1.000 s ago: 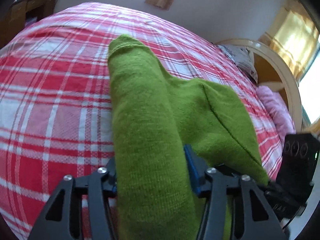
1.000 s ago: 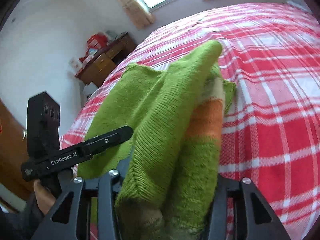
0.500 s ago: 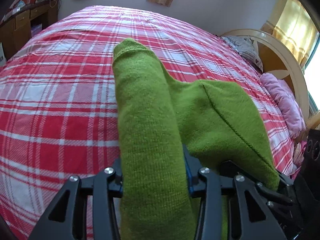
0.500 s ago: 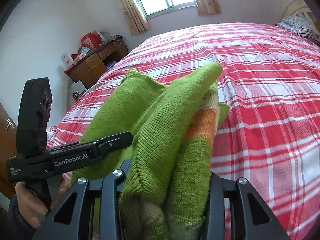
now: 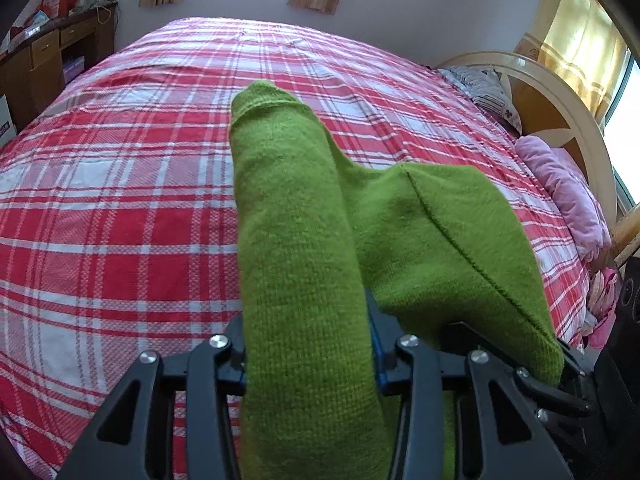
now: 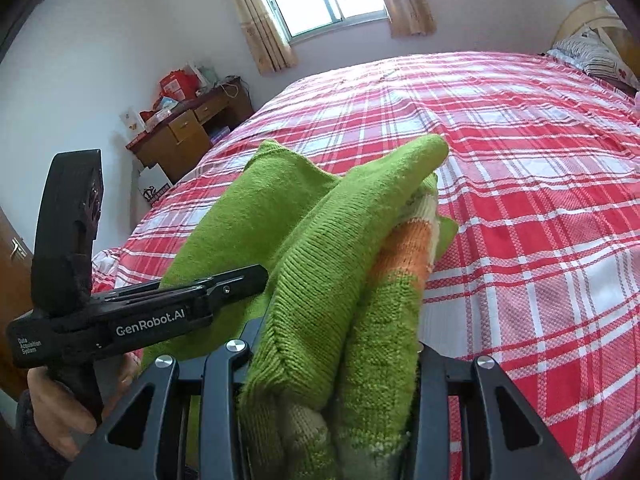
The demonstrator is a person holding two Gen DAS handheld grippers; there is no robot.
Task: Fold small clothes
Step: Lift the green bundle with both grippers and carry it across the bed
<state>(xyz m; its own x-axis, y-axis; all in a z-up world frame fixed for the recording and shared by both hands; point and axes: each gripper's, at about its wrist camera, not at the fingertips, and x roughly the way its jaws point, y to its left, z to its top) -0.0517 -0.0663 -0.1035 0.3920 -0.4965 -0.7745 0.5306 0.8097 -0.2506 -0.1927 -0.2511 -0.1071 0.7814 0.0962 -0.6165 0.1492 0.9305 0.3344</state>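
Both grippers, left (image 5: 308, 356) and right (image 6: 336, 364), stay clamped on green sweater (image 5: 304, 240); it's risen off the bed (image 5: 120, 200), mid-fold carry.

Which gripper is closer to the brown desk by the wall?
The left gripper. It sits on the wooden desk's side of the green sweater; the right gripper is on the sweater's far side.

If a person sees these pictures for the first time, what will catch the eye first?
First, the bright green sweater, bunched up in the foreground and clamped in both the left gripper and the right gripper; an orange and cream stripe shows on its right side. Behind it, the red plaid bedspread fills most of each view.
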